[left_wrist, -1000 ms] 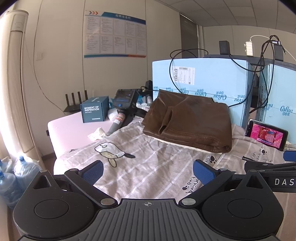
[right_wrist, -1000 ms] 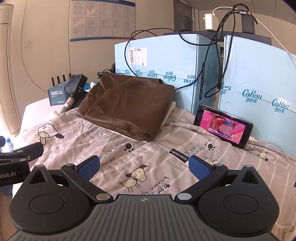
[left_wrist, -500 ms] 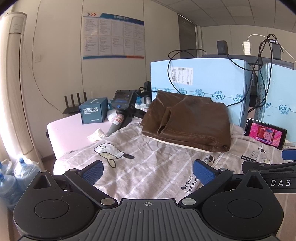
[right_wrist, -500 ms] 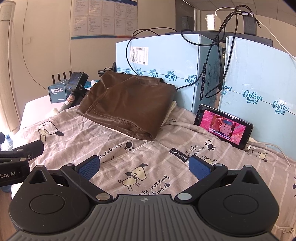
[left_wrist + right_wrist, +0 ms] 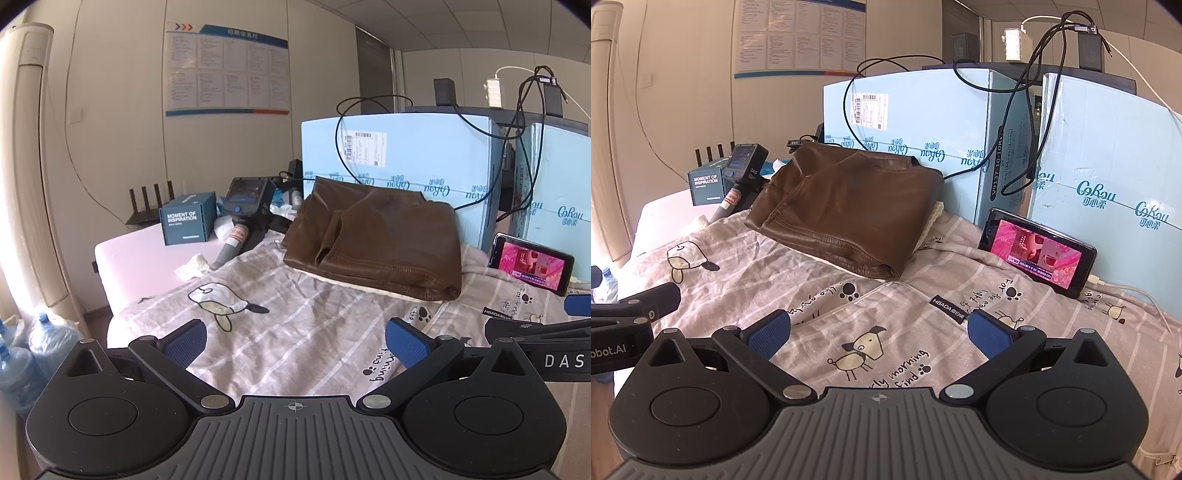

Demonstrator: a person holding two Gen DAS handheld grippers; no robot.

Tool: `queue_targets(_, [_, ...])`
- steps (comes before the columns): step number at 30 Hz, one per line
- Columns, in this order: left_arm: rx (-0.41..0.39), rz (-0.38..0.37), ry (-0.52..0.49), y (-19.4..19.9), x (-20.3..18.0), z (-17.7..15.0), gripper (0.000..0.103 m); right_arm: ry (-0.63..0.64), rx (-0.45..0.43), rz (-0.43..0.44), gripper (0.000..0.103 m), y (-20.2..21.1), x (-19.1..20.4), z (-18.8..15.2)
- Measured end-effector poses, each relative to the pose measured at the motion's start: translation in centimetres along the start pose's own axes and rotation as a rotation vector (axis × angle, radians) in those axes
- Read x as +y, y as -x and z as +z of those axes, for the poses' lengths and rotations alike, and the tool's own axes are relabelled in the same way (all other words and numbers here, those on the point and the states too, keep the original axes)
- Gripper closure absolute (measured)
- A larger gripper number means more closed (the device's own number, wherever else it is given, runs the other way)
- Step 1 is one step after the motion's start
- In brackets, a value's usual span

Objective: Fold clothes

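Observation:
A folded brown leather garment (image 5: 376, 243) lies at the back of a bed, on a cream folded cloth, against light blue boxes; it also shows in the right wrist view (image 5: 849, 206). My left gripper (image 5: 293, 338) is open and empty, held above the printed grey bed sheet (image 5: 280, 332), well short of the garment. My right gripper (image 5: 877, 328) is open and empty above the same sheet (image 5: 886, 354). Part of the right gripper shows at the right edge of the left wrist view (image 5: 535, 332), and part of the left gripper at the left edge of the right wrist view (image 5: 631, 310).
Light blue cartons (image 5: 399, 162) with black cables stand behind the garment. A phone (image 5: 1039, 253) with a lit screen leans on them at right. A teal box (image 5: 186, 223), a handheld device (image 5: 243, 221) and tissue lie at the back left. Water bottles (image 5: 22, 354) stand on the floor.
Both grippers have drawn slightly back and up from the garment. Both stay open and empty. The garment has not moved.

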State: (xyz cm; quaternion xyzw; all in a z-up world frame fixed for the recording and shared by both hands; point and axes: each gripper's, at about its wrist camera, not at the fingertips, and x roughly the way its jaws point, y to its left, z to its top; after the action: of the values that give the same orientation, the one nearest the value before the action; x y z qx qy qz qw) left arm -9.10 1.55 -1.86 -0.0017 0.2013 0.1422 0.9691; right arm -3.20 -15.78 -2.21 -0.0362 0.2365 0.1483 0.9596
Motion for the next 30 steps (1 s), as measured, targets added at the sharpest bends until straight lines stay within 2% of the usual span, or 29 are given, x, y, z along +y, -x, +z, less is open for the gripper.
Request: queue_targets(30, [0.002,-0.008,-0.001,0.07,-0.11,0.27,0.000,0.001,0.003,0.002,0.000,0.03,0.04,-0.01])
